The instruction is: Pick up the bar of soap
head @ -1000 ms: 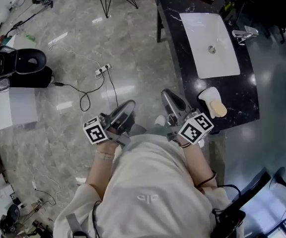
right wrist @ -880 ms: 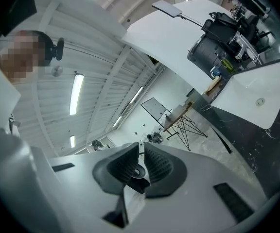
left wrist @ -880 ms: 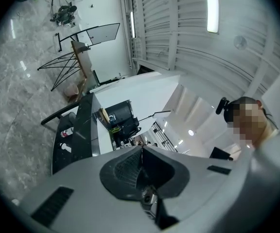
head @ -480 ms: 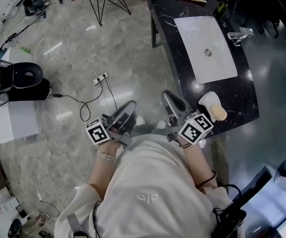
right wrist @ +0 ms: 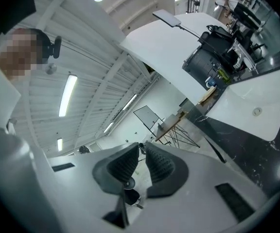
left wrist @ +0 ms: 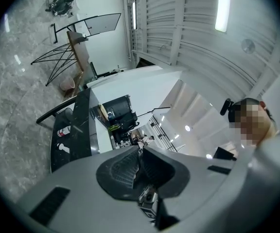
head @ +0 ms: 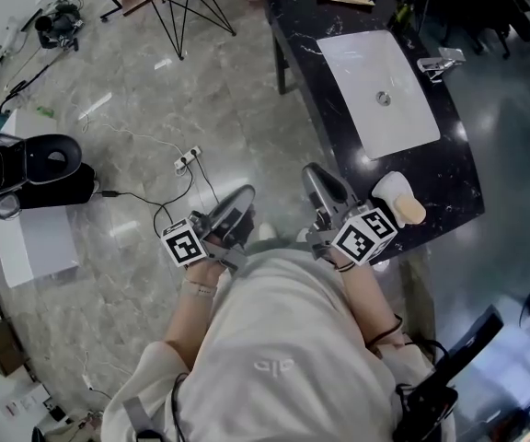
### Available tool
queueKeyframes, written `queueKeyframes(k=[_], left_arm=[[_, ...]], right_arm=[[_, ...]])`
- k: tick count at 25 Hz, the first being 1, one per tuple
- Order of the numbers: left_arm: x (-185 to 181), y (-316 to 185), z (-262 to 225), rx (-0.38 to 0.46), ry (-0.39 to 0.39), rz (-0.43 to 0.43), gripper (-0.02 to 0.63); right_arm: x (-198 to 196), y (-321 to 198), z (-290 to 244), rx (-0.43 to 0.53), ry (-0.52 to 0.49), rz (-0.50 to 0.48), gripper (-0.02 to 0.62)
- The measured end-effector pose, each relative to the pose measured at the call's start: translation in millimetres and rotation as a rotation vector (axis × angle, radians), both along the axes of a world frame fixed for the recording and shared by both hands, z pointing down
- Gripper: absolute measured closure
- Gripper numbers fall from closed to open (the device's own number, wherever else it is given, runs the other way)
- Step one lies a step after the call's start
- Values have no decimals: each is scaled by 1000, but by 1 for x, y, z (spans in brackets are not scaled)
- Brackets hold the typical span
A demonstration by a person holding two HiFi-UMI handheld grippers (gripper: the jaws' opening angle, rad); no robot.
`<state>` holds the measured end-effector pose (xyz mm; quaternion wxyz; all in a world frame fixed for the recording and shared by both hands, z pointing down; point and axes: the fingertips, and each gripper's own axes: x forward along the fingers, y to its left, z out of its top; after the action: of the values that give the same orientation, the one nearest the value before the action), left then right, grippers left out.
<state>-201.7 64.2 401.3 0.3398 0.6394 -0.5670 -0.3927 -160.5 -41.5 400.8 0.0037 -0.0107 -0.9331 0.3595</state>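
Observation:
The tan bar of soap (head: 409,212) lies in a white dish (head: 387,188) at the near end of the black marble counter (head: 444,168). My right gripper (head: 313,173) hovers over the floor just left of that counter end, level and shut with nothing in it; its marker cube (head: 364,234) is close beside the dish. My left gripper (head: 244,193) is farther left over the floor, also shut and empty. The left gripper view shows the pads (left wrist: 125,168) pressed together. The soap appears in neither gripper view.
A white sink (head: 380,86) with a faucet (head: 440,61) is set in the counter; it also shows in the right gripper view (right wrist: 256,106). A power strip with cable (head: 184,160) lies on the floor, a black device (head: 35,168) at left, a chair (head: 449,376) lower right.
Both grippers have been carried forward along the counter's left side, still shut. The floor and power strip slid down the head view, and more of the counter's far end shows.

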Motion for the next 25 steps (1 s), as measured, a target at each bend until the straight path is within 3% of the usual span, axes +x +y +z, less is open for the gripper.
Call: queueKeyframes(k=[7, 11, 25], left_arm=[[10, -32, 0, -23, -27, 85, 589], [25, -57, -1, -28, -40, 157, 537], [113, -159, 2, -40, -57, 470, 483]], right_arm=[[16, -28, -5, 39, -6, 94, 548], [38, -47, -7, 60, 3, 163, 548], [162, -126, -7, 77, 45, 508, 548]])
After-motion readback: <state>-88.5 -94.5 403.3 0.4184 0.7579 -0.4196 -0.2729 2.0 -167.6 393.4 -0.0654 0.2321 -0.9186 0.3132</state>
